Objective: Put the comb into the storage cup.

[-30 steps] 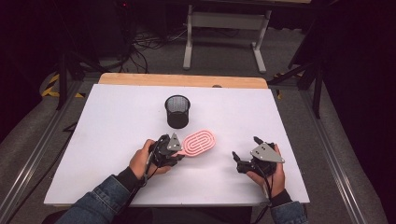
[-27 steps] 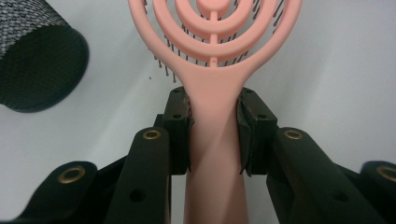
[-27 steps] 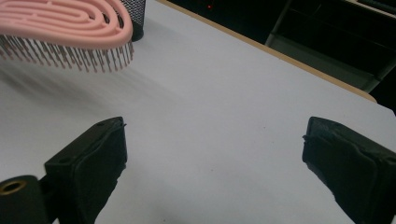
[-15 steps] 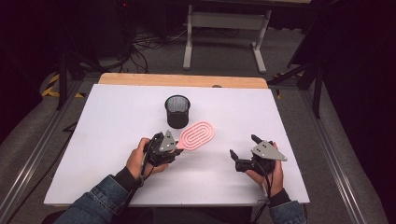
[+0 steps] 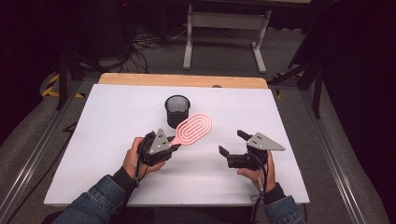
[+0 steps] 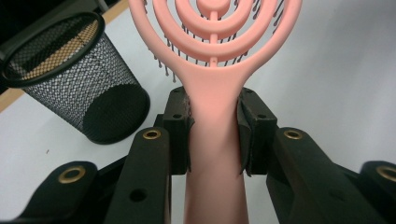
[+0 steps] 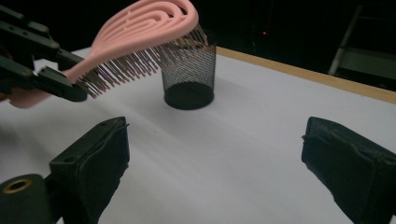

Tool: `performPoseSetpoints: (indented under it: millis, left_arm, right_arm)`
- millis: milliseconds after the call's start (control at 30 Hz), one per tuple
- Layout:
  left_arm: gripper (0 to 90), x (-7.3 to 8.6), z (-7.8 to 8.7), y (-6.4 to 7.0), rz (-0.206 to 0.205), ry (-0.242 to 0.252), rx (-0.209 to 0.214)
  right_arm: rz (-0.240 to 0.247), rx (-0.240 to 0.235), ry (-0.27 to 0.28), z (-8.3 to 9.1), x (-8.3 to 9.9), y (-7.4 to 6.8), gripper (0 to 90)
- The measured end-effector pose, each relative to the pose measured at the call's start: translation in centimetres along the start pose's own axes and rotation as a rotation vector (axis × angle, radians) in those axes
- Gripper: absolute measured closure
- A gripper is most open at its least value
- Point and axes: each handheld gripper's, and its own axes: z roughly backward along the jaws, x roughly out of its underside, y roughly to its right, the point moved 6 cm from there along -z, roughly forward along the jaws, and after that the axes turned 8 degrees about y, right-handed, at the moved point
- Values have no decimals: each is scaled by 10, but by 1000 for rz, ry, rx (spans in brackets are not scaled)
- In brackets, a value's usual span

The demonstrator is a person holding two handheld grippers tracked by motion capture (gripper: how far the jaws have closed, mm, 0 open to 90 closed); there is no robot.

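White worktop (image 5: 93,154) under a dark room, wooden strip along the far edge, cables and a metal stand on the floor beyond.

Status: pick looks done. Left gripper (image 5: 173,146) has its fingers (image 6: 180,133) clamped on the handle of the pink hairbrush (image 5: 194,129), one pad each side just below the head. Brush is off the worktop, bristles down, head tilted up and toward the far edge, near the middle of the worktop. In the high view the head overlaps the near rim of the black mesh cup (image 5: 178,110); the right gripper view puts the head tip over or just in front of the rim, can't tell which.

Left to do, my read: bring the brush over the cup opening, tip it so one end goes in, let go. Not in the cup yet.

Right gripper (image 5: 232,143) sits toward the near right of the worktop, fingers wide apart, holding nothing, well apart from the brush.

Obstructions: none between brush and cup. Risk is the light cup tipping or sliding if the brush catches the rim; the head looks wide against the opening.
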Motion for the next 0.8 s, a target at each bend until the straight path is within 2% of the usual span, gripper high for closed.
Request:
performPoseSetpoints:
  millis: [133, 167, 267, 400, 667, 800]
  left_arm:
    - [696, -1, 2, 0, -3, 43, -21]
    - [696, -1, 2, 0, -2, 48, -28]
    - [696, -1, 3, 1, -3, 75, -42]
    - [696, -3, 5, 2, -10, 106, -60]
    - [696, -2, 3, 12, -21, 146, -63]
    - [696, -3, 2, 18, -35, 161, -67]
  right_arm:
    - [-88, -42, 11, -9, -11, -8, 84]
    - [-111, -70, 16, -12, -15, -12, 82]
    - [-120, -88, 28, -20, -22, -20, 70]
    - [-168, -125, 25, -29, -26, -27, 70]
    - [-195, -179, 35, -43, -31, -39, 69]
    - [-190, -194, 33, -49, -32, -46, 69]
